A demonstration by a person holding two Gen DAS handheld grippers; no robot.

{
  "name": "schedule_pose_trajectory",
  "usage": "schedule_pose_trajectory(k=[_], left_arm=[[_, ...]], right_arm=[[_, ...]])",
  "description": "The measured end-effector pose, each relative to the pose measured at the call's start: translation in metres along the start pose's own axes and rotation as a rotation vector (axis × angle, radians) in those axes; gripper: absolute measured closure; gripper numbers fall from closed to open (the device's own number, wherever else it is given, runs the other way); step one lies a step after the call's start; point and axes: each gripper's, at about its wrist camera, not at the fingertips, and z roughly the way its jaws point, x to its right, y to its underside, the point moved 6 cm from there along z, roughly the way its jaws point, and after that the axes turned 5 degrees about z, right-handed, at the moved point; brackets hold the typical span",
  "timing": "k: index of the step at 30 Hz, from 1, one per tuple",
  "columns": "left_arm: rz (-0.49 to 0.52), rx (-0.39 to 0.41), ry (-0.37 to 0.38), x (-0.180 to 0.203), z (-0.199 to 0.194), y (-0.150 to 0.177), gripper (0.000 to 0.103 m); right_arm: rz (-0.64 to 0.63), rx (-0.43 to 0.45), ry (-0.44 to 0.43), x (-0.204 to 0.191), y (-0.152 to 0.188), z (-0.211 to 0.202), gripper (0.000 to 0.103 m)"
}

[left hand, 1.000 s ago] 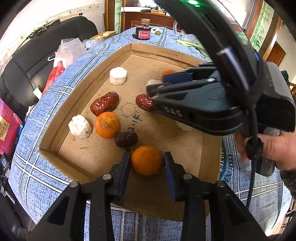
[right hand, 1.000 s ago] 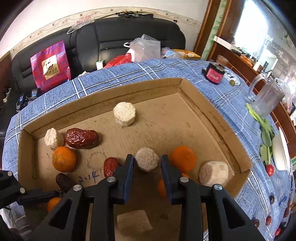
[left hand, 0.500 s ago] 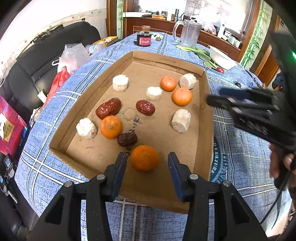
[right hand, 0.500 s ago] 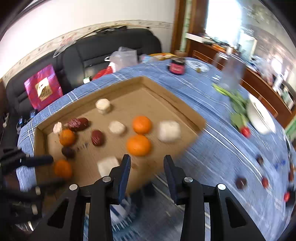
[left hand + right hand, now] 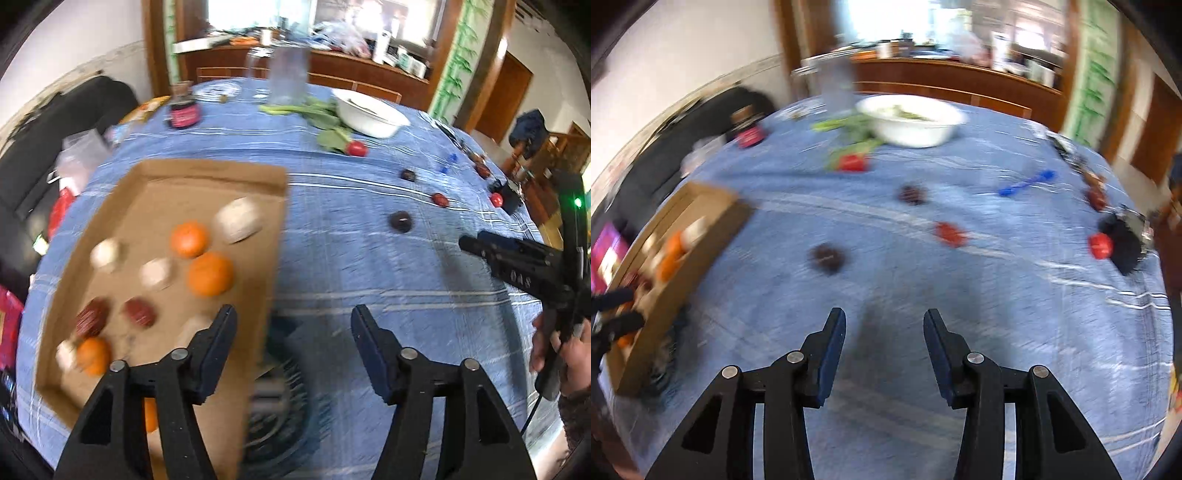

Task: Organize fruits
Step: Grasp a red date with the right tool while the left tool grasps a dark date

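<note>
Hovering over the blue tablecloth (image 5: 886, 280), both grippers have just been opening, nothing between them: left gripper (image 5: 293, 325) jaws wide apart, right gripper (image 5: 884, 328) less so. Oranges (image 5: 210, 275) sit in the cardboard tray (image 5: 207, 171) at 9 o'clock; dark dates (image 5: 827, 256) lie loose around 12.

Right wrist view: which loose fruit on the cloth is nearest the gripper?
The dark round fruit, left of centre. The dark one and the red ones lie farther away.

Left gripper (image 5: 291, 347) angled down beside the cardboard tray (image 5: 275, 258), jaws just opening, nothing between. Right gripper (image 5: 884, 341) over bare cloth right of tray, likewise opening, empty.
</note>
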Motion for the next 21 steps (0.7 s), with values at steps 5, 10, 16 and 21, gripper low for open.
schedule_pose_trajectory(k=[5, 10, 16, 21], left_arm=[[0.053, -0.036, 0.001, 0.036, 0.033, -0.029, 0.038], [0.086, -0.071, -0.002, 0.064, 0.066, -0.052, 0.038], [0.094, -0.097, 0.01, 0.081, 0.091, -0.067, 0.039], [0.102, -0.108, 0.027, 0.095, 0.109, -0.076, 0.039]], right_arm=[[0.024, 0.002, 0.024, 0.034, -0.03, 0.024, 0.056], [0.009, -0.023, -0.01, 0.035, -0.045, 0.053, 0.056], [-0.03, -0.027, -0.001, 0.037, -0.052, 0.071, 0.07], [-0.023, -0.007, -0.001, 0.045, -0.053, 0.068, 0.077]])
